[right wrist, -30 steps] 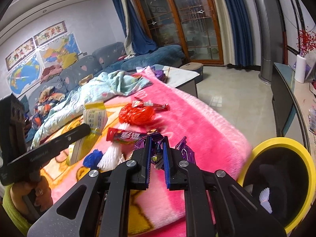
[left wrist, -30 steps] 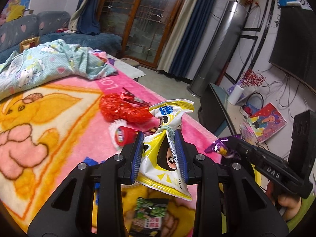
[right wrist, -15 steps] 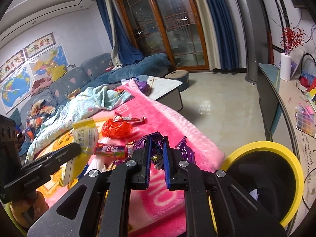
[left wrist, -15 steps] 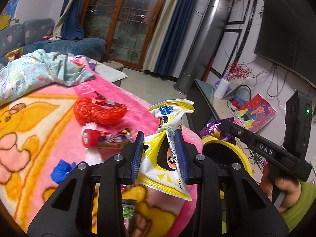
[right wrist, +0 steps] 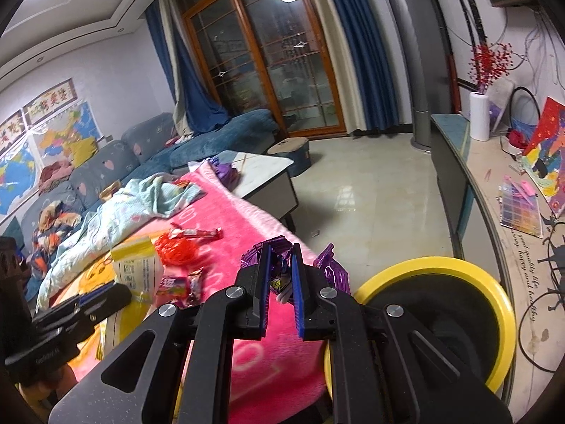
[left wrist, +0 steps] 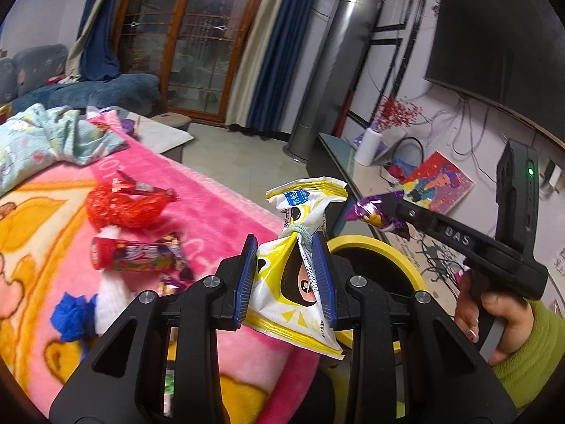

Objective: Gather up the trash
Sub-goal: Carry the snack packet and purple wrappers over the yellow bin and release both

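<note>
Blanket (left wrist: 212, 205) – pink, plush, fills the left half of both views; soft ground, so anything thin on it sinks a little into the pile.

Bin (right wrist: 501, 304) – yellow rim, dark inside, lower right of the right wrist view; in the left wrist view only an arc of rim shows centre-low, behind the held bag. Mouth looks wide enough for an easy drop.

Bag (left wrist: 300, 282) – yellow and white snack bag, centre of the left wrist view, between the pads of the left gripper (left wrist: 285, 275). Fingers partly closed, pinching the bag across its body below the elastic-tied neck. Judged light, crinkly, slick film; the bulge under the neck is the sensible hold, since the flat lower edge would slide out.

Red mesh (left wrist: 123, 208) and candy tube (left wrist: 134, 254) – left of centre in the left wrist view, lying near each other on the blanket. Mesh looks soft and snaggy; tube stiffer, may roll.

Blue scrap (left wrist: 70, 314) – lower left, crumpled, probably weightless.

Wrapper (right wrist: 280, 275) – purple foil, centre of the right wrist view, clamped in the right gripper (right wrist: 280, 275), fingers nearly together on it. Thin and slippery by the look – the ends stick out past the pads.
</note>
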Demonstrator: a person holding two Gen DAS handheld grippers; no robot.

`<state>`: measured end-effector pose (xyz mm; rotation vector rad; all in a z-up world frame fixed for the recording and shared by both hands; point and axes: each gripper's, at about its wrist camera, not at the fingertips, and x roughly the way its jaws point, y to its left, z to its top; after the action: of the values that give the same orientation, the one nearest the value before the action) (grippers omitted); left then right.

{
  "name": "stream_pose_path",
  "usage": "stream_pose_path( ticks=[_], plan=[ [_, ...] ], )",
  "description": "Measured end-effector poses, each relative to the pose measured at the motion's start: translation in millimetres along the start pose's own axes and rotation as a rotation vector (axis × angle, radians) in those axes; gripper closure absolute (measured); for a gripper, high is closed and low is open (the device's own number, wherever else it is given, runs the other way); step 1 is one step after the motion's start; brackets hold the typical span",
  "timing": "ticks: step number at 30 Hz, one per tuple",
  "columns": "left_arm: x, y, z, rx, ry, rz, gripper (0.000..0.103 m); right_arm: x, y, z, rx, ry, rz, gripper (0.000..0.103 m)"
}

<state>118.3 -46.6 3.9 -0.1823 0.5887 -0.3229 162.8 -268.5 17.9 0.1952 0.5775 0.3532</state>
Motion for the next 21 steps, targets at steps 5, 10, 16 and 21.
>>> stream_pose_path(
  ticks=[5,10,16,21],
  plan=[
    [10,-21,-5,0.035,0.012,-0.032,0.078,-6,-18,3,0.026,-0.014,-0.032,0.092],
    [21,-39,-10,0.067,0.027,-0.059,0.078,-12,-36,4,0.052,-0.023,-0.062,0.092],
    [33,-57,-19,0.106,0.049,-0.082,0.078,-17,-61,3,0.085,-0.023,-0.095,0.092],
    [44,-71,-27,0.133,0.074,-0.104,0.078,-19,-79,1,0.114,-0.017,-0.117,0.092]
  ],
)
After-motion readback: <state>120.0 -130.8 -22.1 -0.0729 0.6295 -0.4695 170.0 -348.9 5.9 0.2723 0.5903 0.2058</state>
